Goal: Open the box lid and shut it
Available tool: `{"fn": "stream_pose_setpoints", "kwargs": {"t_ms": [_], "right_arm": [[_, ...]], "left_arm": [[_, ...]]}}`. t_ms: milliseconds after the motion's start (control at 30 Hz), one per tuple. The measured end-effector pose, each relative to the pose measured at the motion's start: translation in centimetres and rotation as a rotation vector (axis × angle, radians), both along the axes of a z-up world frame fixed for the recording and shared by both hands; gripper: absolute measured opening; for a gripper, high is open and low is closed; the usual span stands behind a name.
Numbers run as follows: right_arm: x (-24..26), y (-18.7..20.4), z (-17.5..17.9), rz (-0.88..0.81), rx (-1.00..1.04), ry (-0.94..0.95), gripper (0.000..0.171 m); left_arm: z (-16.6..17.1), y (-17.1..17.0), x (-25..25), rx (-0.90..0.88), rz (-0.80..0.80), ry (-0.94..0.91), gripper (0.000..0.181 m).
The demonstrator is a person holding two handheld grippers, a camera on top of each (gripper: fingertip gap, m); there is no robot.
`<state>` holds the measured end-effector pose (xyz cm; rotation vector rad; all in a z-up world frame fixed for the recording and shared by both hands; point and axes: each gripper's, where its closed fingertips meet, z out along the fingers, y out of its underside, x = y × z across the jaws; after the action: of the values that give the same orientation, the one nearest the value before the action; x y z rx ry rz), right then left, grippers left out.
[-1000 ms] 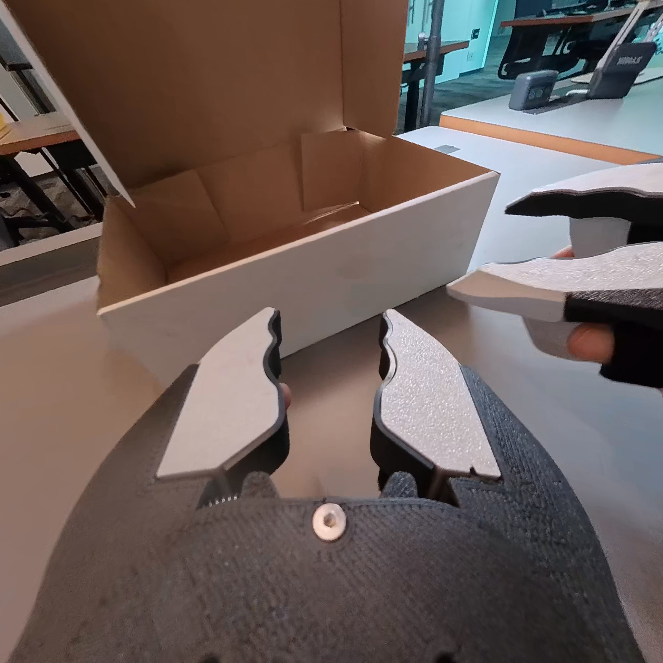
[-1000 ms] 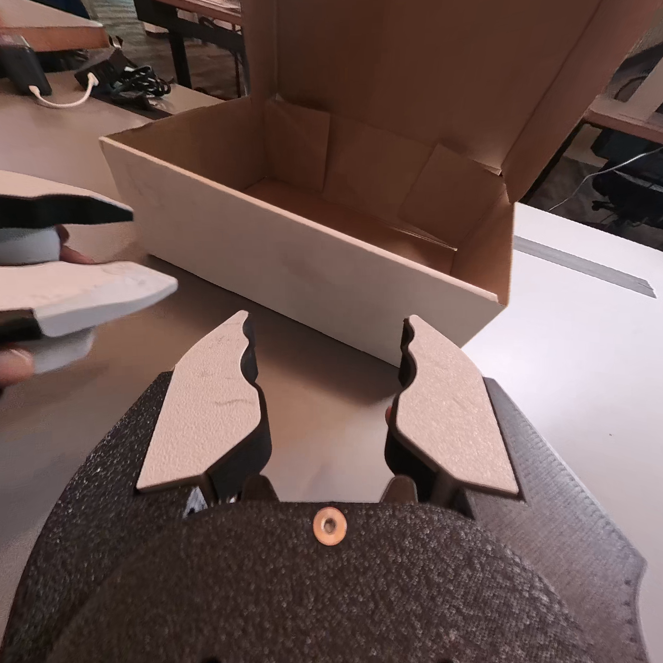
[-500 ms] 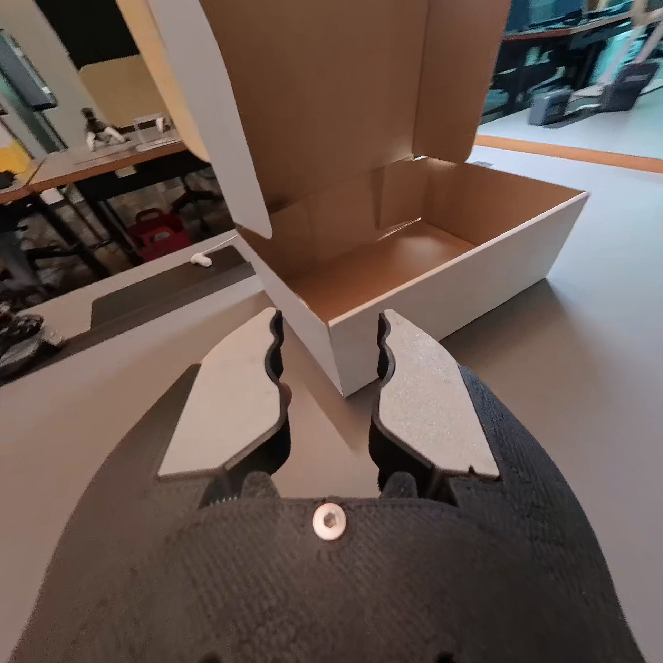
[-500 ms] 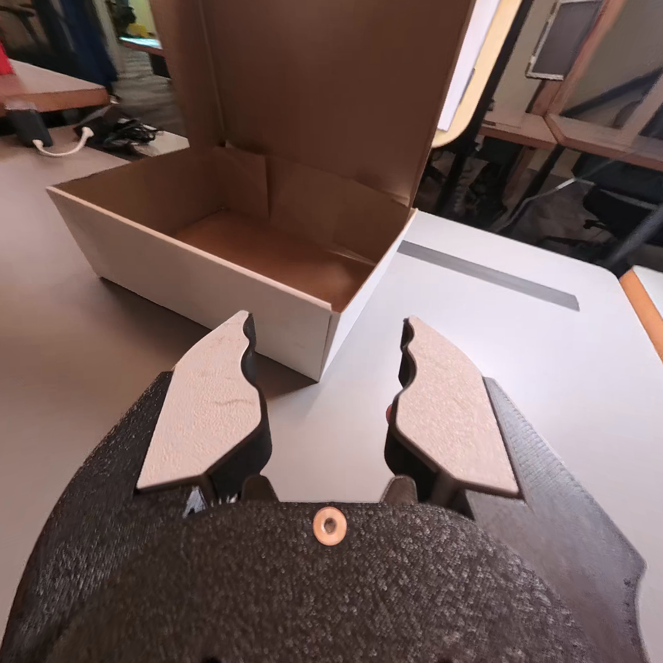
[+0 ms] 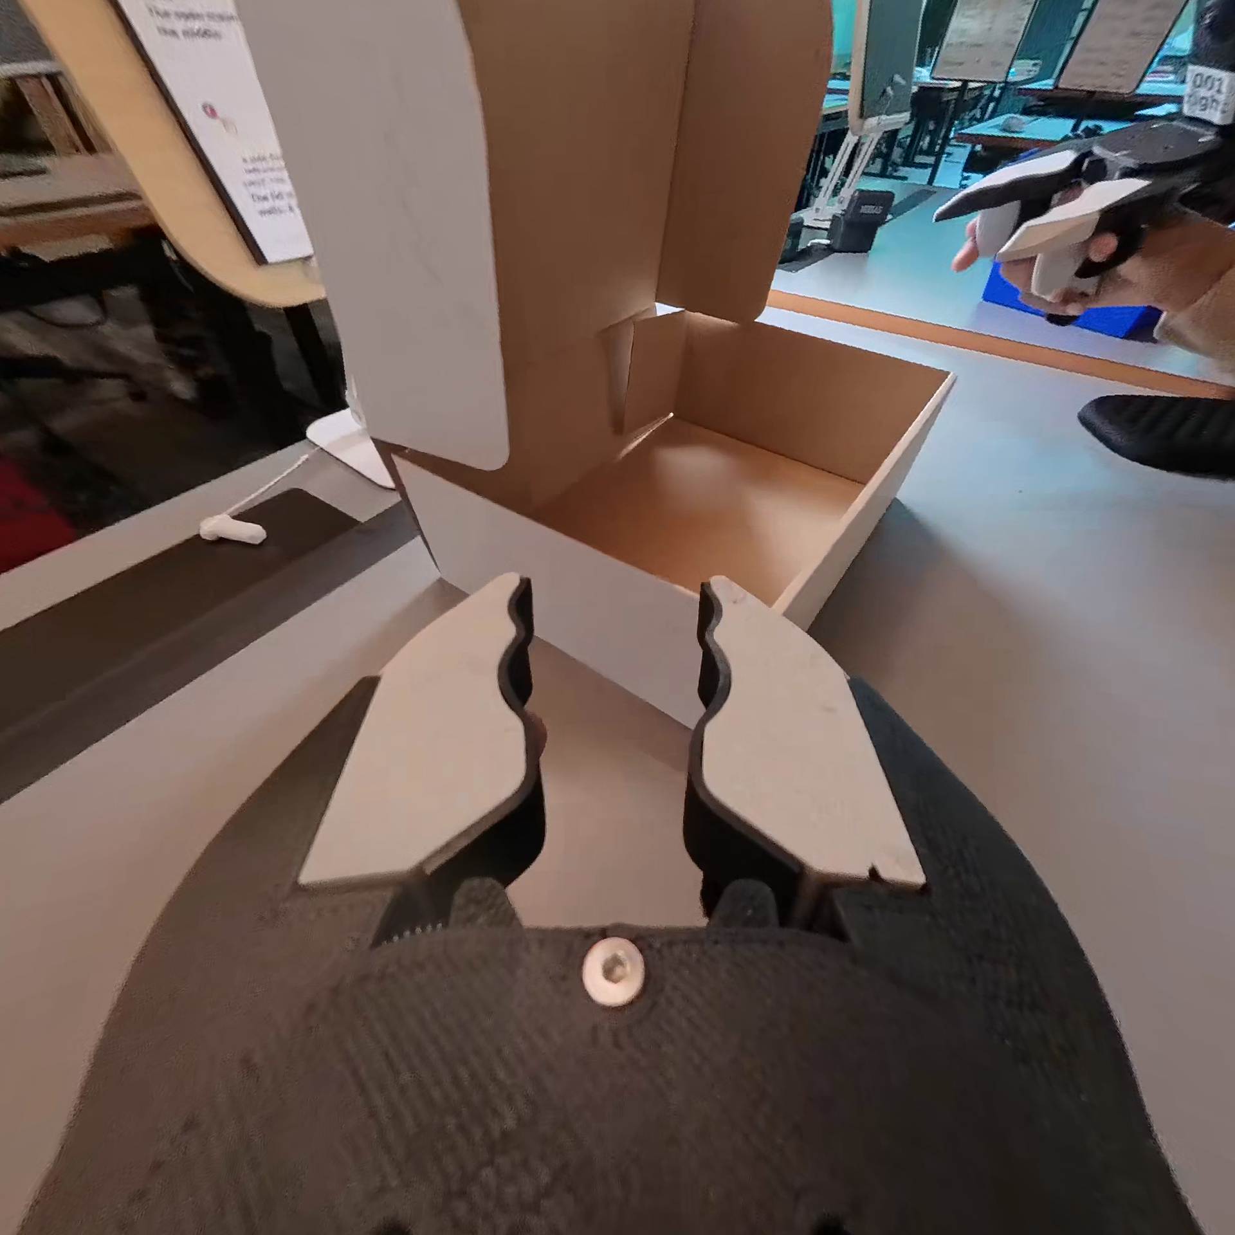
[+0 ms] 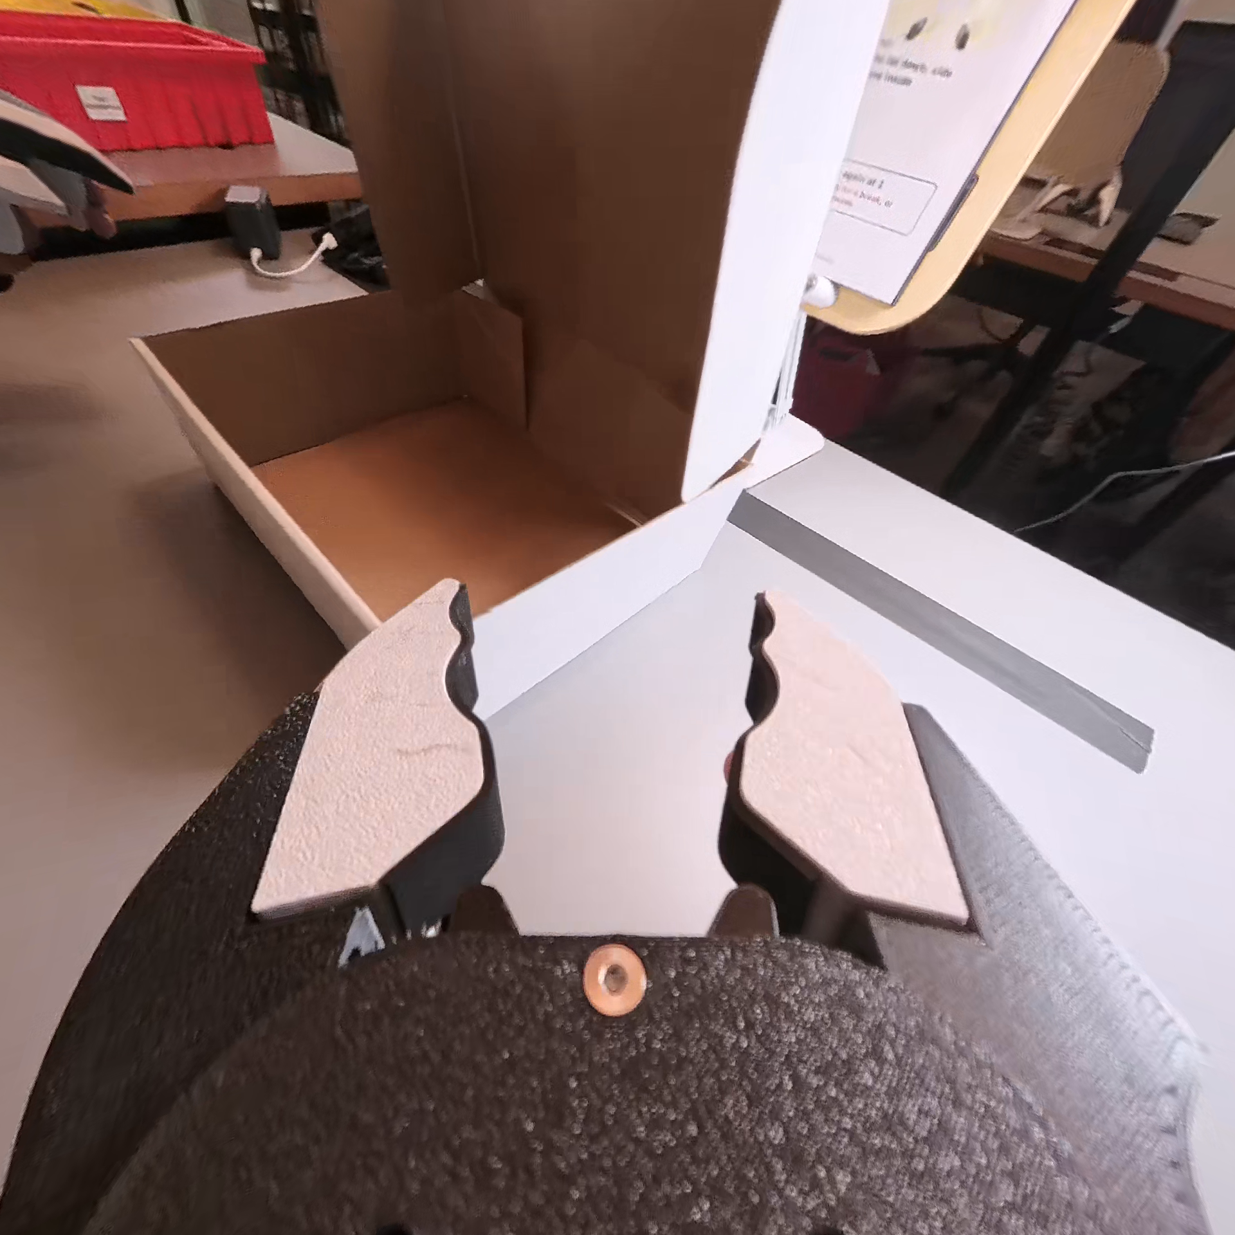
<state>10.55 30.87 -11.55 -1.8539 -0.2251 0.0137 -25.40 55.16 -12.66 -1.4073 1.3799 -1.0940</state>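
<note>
The white cardboard box (image 5: 568, 601) with a brown inside stands open and empty on the grey table; it also shows in the right wrist view (image 6: 281, 528). Its lid (image 5: 601, 167) stands upright at the back, also seen in the right wrist view (image 6: 588, 167), with white side flaps (image 5: 414, 220) (image 6: 755, 234). My left gripper (image 5: 611, 595) is open and empty, just short of the box's left end wall. My right gripper (image 6: 605, 601) is open and empty at the box's right end wall. The right gripper (image 5: 1042, 207) also shows far right in the left wrist view, above the table.
A dark strip (image 5: 167, 621) runs along the table behind the box, with a small white object (image 5: 230, 529) on it. A grey tape strip (image 6: 935, 641) crosses the table on the right. A red bin (image 6: 133, 93) and a cable (image 6: 287, 260) sit on neighbouring desks. Tip to tip, the grippers are about 45 centimetres apart. My right tips are about 60 centimetres from the small white object (image 5: 230, 529), my left tips only 35 centimetres.
Both grippers have swung outward from the box's front wall to its two ends, left to the left end and right to the right end. The box and its lid have not moved.
</note>
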Motion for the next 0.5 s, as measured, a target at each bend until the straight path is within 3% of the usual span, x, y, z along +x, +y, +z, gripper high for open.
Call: {"fn": "stream_pose_setpoints", "kwargs": {"t_ms": [233, 500], "right_arm": [[6.0, 2.5, -1.1, -0.003, -0.075, 0.111, 0.074], [9.7, 6.4, -3.7, -0.041, -0.153, 0.227, 0.074]], "left_arm": [[-1.7, 6.8, 0.4, -0.099, 0.05, 0.025, 0.049], [-2.1, 13.1, 2.1, -0.158, 0.14, -0.006, 0.049]]}}
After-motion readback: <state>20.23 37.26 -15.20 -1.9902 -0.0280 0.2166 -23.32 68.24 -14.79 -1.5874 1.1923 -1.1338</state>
